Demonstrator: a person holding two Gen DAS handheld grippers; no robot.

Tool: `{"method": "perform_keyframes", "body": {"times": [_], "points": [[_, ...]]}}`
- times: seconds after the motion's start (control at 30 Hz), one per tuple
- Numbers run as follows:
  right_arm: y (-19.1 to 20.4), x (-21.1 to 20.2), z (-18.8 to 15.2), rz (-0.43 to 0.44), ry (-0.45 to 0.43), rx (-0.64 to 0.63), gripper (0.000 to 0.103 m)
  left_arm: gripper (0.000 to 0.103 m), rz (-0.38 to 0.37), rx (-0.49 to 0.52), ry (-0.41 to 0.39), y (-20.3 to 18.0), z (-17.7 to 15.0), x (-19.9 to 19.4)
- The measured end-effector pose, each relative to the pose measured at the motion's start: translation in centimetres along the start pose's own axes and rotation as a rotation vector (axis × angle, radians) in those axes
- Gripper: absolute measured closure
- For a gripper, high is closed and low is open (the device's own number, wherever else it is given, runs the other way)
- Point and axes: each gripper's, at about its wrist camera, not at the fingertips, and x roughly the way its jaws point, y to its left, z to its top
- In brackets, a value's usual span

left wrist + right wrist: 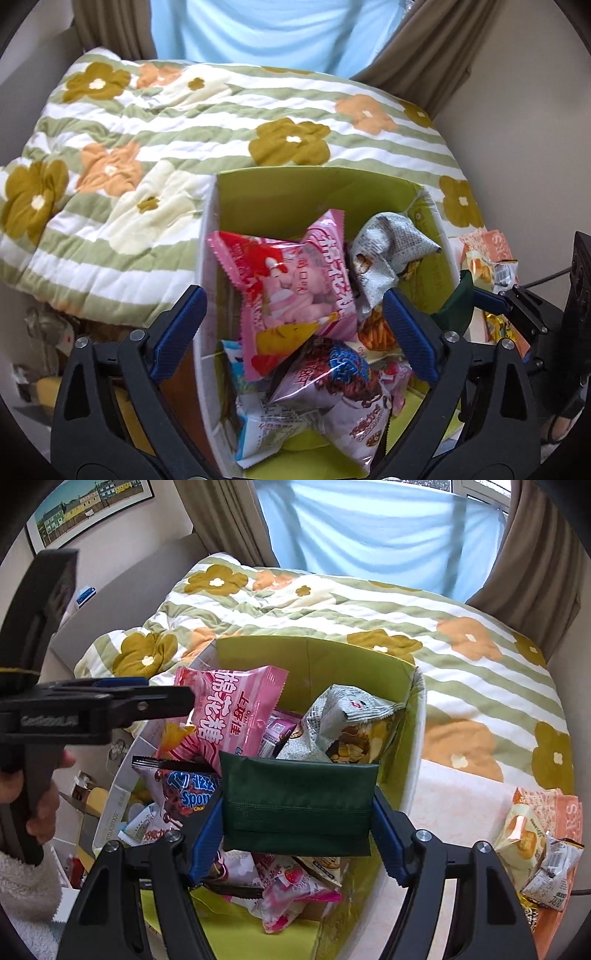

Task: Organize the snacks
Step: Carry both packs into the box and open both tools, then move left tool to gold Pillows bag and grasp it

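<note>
While the left tongs (295, 332) hover spread over the green snack box (317, 188), the right tongs (297, 834) pinch a dark green packet (299, 805) above it.

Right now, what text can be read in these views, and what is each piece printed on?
"棉花糖" and "上好佳": pink marshmallow bag in the green box.
"Spon", cut off: purple snack bag.
Partial letters, possibly "S": orange packet.
Embossed lettering on the left tongs: too blurred.
Other packets' small print: unreadable.

Left claw (295, 328) spread wide and empty, right claw (297, 823) clamped on a dark green pouch (299, 805).
</note>
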Motion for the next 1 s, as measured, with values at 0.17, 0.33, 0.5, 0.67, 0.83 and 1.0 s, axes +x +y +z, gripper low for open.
{"method": "perform_keyframes", "body": {"times": [0.17,0.33,0.5,0.67,0.83,1.0], "points": [[0.4,0.4,0.1,0.018,0.003,-0.001,0.025,0.008,0.026,-0.033,-0.027,0.4,-0.9,-1.3],[0.9,-0.4,-0.7,0.027,-0.048,-0.010,0.002,0.008,0.038,-0.057,-0.029,0.2,-2.6,-2.2],[1.4,-1.9,-1.7,0.022,-0.090,-0.025,0.002,0.008,0.031,-0.062,-0.040,-0.3,-4.3,-3.6],[1.6,-4.0,-2.4,0.023,-0.123,-0.020,0.002,0.008,0.015,-0.048,-0.072,-1.4,-5.2,-5.1],[1.0,-6.5,-3.8,0.010,-0.155,0.013,0.002,0.008,-0.019,0.000,-0.097,-3.4,-5.8,-6.3],[-1.3,-9.5,-5.8,-0.059,-0.176,0.085,0.002,0.008,-0.078,0.089,-0.113,-7.1,-6.4,-6.7]]}}
